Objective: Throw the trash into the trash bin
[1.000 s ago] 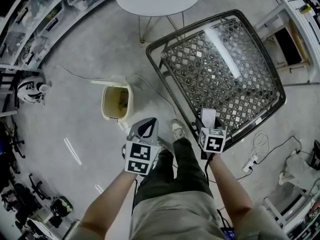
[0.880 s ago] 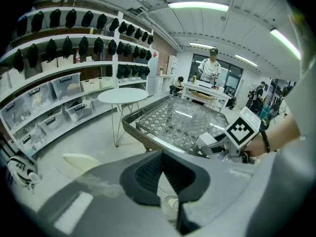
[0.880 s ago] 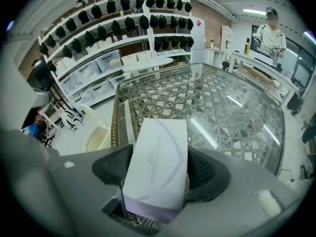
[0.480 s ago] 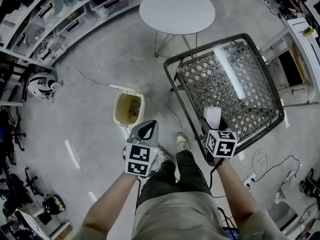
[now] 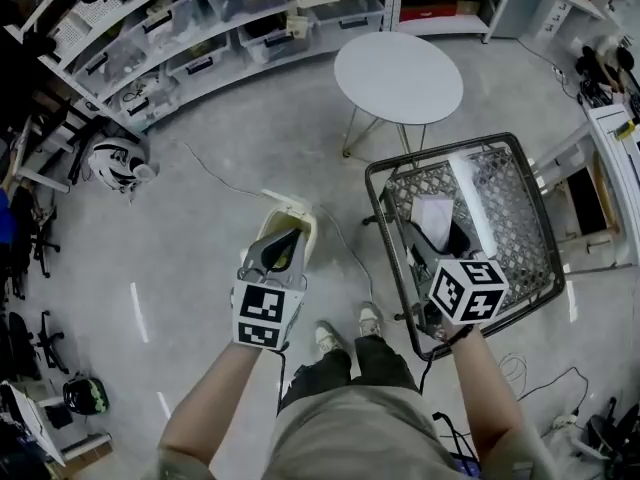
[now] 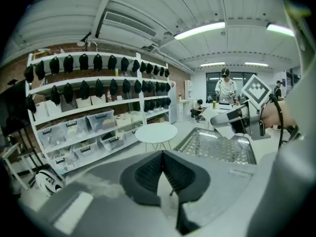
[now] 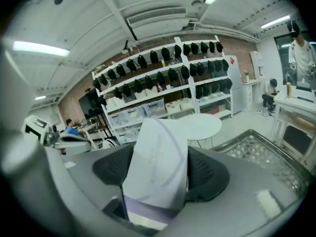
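The cream trash bin (image 5: 307, 226) stands on the grey floor with its lid up, mostly hidden under my left gripper (image 5: 284, 236). That gripper is shut, with nothing between its pads (image 6: 148, 169). My right gripper (image 5: 440, 236) is shut on a white piece of paper (image 5: 433, 216) and hangs over the near left part of the black wire-mesh table (image 5: 512, 198). In the right gripper view the paper (image 7: 157, 172) stands up between the dark pads of the right gripper (image 7: 160, 154) and hides the gap. The left gripper view shows the right gripper (image 6: 236, 119) off to the right.
A round white table (image 5: 398, 76) stands beyond the mesh table. Shelves with plastic boxes (image 5: 200, 28) line the back. A thin cable (image 5: 215, 176) runs over the floor to the bin. A helmet (image 5: 112, 161) lies at the left. My shoes (image 5: 345, 333) are below the bin.
The view has swung: bin and mesh table slid down toward me. My left gripper now hangs over the bin. The right gripper, still holding the paper, sits further over the mesh table.
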